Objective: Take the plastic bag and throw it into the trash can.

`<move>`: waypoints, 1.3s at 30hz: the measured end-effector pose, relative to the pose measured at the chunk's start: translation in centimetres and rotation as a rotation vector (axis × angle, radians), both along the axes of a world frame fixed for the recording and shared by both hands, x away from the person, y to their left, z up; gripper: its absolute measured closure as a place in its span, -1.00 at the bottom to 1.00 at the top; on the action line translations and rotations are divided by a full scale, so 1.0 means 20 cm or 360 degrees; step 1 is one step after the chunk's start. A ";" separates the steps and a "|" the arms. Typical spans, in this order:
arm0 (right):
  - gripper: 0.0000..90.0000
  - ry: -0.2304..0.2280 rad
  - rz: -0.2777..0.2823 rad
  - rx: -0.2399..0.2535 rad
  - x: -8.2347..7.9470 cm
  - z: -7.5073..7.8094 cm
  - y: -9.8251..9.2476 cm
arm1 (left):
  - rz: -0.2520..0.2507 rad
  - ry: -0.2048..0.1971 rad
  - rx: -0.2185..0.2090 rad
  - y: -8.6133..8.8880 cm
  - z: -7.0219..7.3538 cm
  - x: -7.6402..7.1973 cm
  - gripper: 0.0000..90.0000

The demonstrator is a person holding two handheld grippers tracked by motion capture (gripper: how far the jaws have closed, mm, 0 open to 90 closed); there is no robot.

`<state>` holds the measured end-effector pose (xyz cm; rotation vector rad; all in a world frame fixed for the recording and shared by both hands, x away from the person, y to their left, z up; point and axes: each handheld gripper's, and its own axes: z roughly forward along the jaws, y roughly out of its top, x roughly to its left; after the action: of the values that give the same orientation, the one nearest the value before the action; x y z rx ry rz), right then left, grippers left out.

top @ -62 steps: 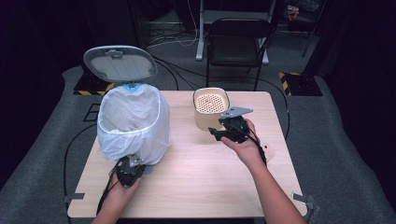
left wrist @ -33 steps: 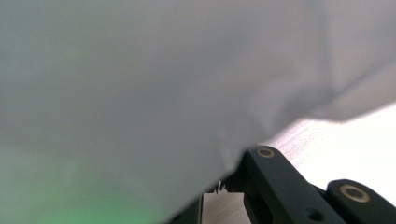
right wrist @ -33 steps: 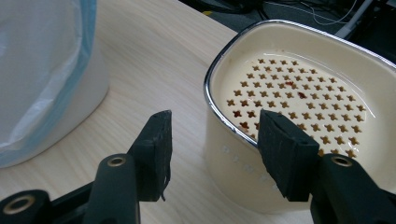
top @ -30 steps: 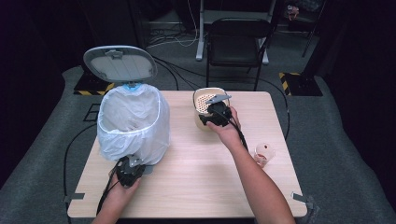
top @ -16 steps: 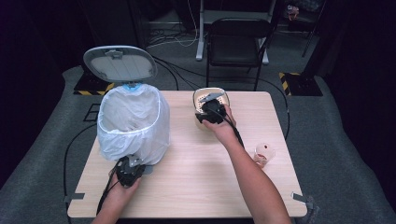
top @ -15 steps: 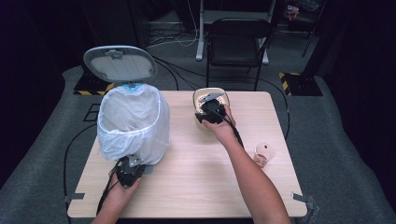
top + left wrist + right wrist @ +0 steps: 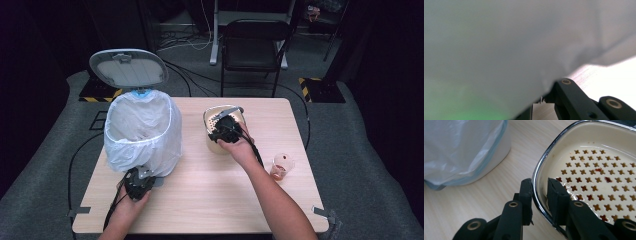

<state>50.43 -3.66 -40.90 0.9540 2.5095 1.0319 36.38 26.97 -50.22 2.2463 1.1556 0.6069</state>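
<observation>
My right claw has just been closing and now clamps the near wall of the cream strainer bowl, one jaw inside, one outside. The bin lies to its left. Left claw is clenched at the bin's base, bag against it.

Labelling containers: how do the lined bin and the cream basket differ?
1. The bin is tall and rounded; the basket is lower and squarish.
2. The bin wears a white plastic liner; the basket is bare, with a chrome rim and a floor of small cross-shaped holes.
3. The bin has a hinged lid standing open; the basket has none.
Both stand upright and open-topped on the table.
</observation>
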 end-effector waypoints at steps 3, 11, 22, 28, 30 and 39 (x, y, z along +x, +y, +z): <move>0.65 0.0005 0.0037 0.0033 -0.08 0.00 -0.02 | -0.0003 -0.0001 0.0004 0.00 0.00 0.00 0.94; 0.67 0.0024 0.0103 0.0101 -0.28 0.00 -0.08 | -0.0004 0.0003 -0.0004 0.00 0.00 0.00 0.94; 0.66 0.0057 0.0270 0.0182 -0.56 -0.02 -0.18 | 0.0000 -0.0005 0.0005 -0.01 0.00 0.00 0.94; 0.65 0.0070 0.0319 0.0212 -0.68 -0.03 -0.22 | -0.0001 -0.0006 0.0010 -0.01 0.00 -0.01 0.94; 0.64 0.0082 0.0329 0.0224 -0.71 -0.04 -0.24 | -0.0007 -0.0009 0.0010 -0.01 0.00 0.00 0.94; 0.63 0.0092 0.0431 0.0237 -0.81 -0.05 -0.26 | -0.0004 -0.0008 0.0007 -0.01 0.00 0.00 0.94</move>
<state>34.18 -8.83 -41.84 0.7022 2.6949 1.3034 36.31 26.84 -50.26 2.2482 1.1496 0.6141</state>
